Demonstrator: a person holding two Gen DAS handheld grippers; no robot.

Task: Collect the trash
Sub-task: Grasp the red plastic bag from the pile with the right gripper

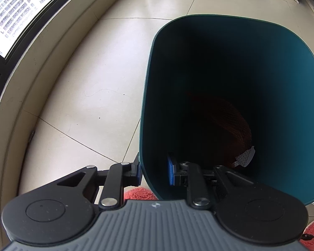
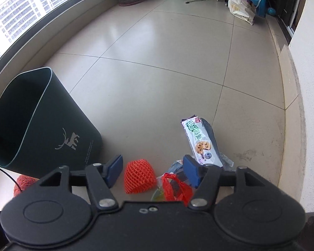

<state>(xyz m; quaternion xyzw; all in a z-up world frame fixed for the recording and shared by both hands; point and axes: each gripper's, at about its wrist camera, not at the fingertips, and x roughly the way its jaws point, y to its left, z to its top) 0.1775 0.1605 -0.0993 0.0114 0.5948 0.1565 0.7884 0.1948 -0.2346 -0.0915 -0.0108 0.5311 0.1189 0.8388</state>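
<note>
Left gripper [image 1: 155, 172] has its jaws pinching the near wall of the dark green trash bin [image 1: 293, 108], one blue pad outside the rim, the other inside. The bin is tipped, its mouth open toward the camera, and deep in the shadow lies a reddish net piece [image 1: 226, 129] with a pale mesh scrap at its edge. From the right wrist view the same bin [image 2: 58, 125] leans on the tiled floor [image 2: 157, 73] near the window wall, with a deer logo on its side. Right gripper [image 2: 152, 168] hovers low over the litter, jaws spread wide and holding nothing. Between the pads sits an orange foam net [image 2: 139, 176], on the floor just right of the bin. Beside that, a crumpled red plastic bag [image 2: 174, 188], and beyond the right pad a white cookie wrapper [image 2: 201, 142] lying lengthwise. A shopping bag [image 2: 240, 8] rests at the far end of the floor.
</note>
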